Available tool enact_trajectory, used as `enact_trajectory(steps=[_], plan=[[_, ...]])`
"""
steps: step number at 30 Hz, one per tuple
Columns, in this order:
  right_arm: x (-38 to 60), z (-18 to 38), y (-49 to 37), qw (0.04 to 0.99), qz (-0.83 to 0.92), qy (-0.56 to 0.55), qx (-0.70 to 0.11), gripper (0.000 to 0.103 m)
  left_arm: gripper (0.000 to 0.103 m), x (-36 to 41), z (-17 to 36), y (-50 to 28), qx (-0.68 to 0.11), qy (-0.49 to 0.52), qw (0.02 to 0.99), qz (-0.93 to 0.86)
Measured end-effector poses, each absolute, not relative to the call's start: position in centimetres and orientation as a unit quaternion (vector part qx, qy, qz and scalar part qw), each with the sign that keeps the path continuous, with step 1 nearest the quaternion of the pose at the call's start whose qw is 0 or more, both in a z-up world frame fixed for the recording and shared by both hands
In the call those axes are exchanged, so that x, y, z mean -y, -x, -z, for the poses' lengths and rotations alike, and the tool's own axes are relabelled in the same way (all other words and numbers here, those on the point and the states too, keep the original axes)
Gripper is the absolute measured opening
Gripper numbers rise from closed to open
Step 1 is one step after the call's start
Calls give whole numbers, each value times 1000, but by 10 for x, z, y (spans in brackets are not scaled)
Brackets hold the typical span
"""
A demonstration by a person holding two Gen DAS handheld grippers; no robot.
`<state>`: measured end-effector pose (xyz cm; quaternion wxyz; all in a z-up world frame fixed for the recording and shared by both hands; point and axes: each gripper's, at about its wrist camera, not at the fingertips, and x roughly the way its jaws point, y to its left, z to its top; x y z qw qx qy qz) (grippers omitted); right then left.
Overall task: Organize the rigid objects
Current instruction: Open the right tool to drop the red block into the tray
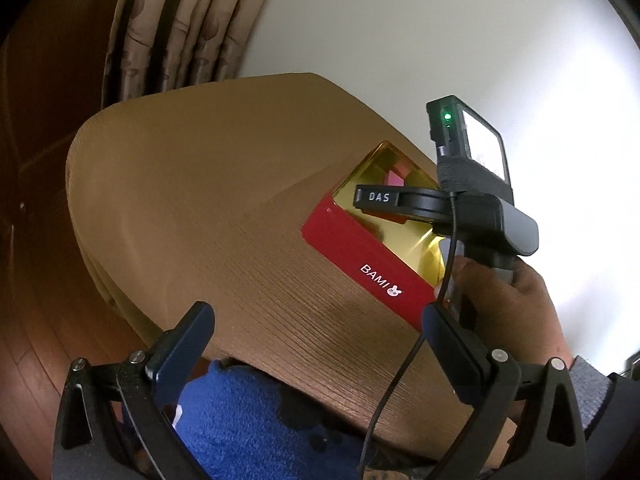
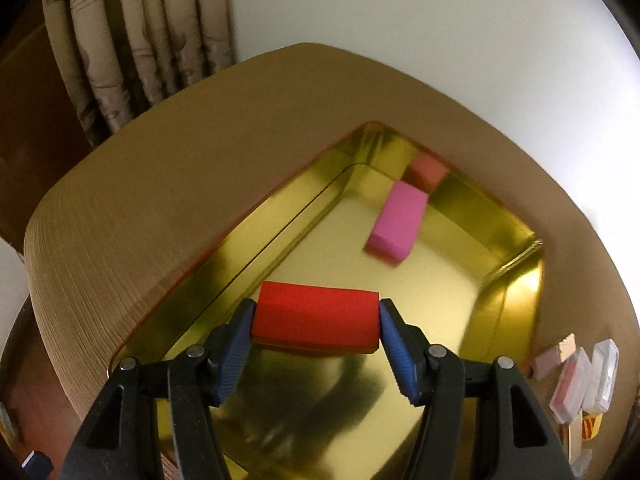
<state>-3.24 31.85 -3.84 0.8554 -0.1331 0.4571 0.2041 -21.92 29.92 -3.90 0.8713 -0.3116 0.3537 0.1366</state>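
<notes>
A gold-lined tin (image 2: 460, 216) with a red "BAMI" outer wall (image 1: 360, 264) sits on a tan table (image 1: 200, 208). My right gripper (image 2: 316, 316) is shut on a red block (image 2: 316, 316) and holds it just over the tin's near end. A pink block (image 2: 396, 220) lies inside at the far end, with an orange-red block (image 2: 428, 170) behind it in the corner. My left gripper (image 1: 316, 320) is open and empty above the table, left of the tin. The right gripper's body (image 1: 480, 208) shows over the tin in the left wrist view.
Several small clear and pale boxes (image 2: 580, 380) lie on the table to the right of the tin. A blue fuzzy cloth (image 1: 248, 420) is below the table's near edge. Curtains (image 2: 132, 40) hang behind the table. A white wall (image 2: 440, 20) is beyond.
</notes>
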Motion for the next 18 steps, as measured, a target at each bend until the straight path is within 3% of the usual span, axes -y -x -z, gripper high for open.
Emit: enact_trajectory(steps=[9,12,14,18], plan=[[-333,57,30,830,-245,129,-484,63,102,-299,43,215,-362,307,870,-133],[-329,57,29,830,-245,121,-486,68,102,-297,45,213,-363,302,871,-134],[-324,48,34,840,-245,116,-470,79,102,-296,44,213,-363,300,872,-133],[-280,11,51,877,-233,60,-416,80,102,-291,45,214,-360,292,876,-132]])
